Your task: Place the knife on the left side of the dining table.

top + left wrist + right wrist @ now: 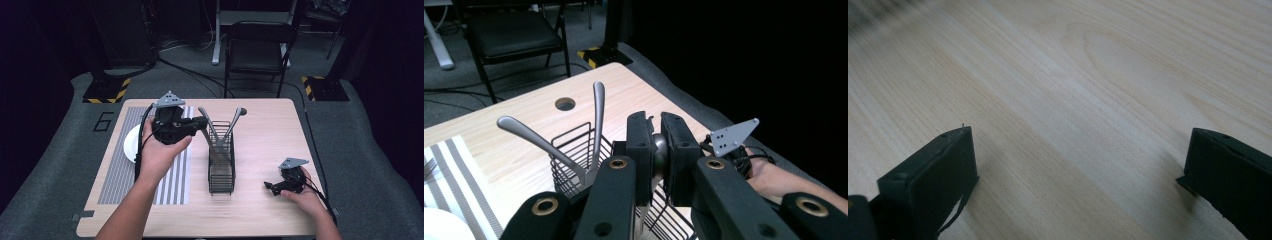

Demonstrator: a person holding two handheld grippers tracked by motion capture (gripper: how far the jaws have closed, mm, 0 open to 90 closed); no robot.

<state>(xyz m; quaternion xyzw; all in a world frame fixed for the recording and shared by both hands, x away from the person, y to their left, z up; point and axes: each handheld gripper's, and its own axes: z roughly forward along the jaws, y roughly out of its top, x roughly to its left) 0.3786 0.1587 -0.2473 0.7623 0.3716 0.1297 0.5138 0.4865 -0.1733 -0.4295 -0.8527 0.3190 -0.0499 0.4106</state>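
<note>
While the person's left hand [161, 150] holds the left tool [201, 124] raised over the middle of the counter [260, 210], its jaws are pinching a metal utensil [659, 150] just above the black wire caddy [221, 170]. In the left gripper view the two black jaws press on a rounded, shiny metal part between them; whether it is a spoon bowl or a handle end cannot be told. The caddy stands upright near the centre of the counter, just right of a grey-and-white striped placemat [120, 175]. Two more metal utensils stand in it with their handles [240, 113] leaning apart in a V toward the far side. A white plate [131, 145] lies on the left part of the placemat, partly hidden by the left forearm, and in the left gripper view a fork's tines [429, 167] show at the left edge on the mat.

The right hand [306, 196] rests on the counter near its right, near corner, well apart from the caddy, holding the right tool [270, 187] low over the wood. In the right gripper view its jaws are spread wide with bare wood grain between them. Beyond the far edge of the counter a black folding chair [257, 50] stands on the grey carpet.
</note>
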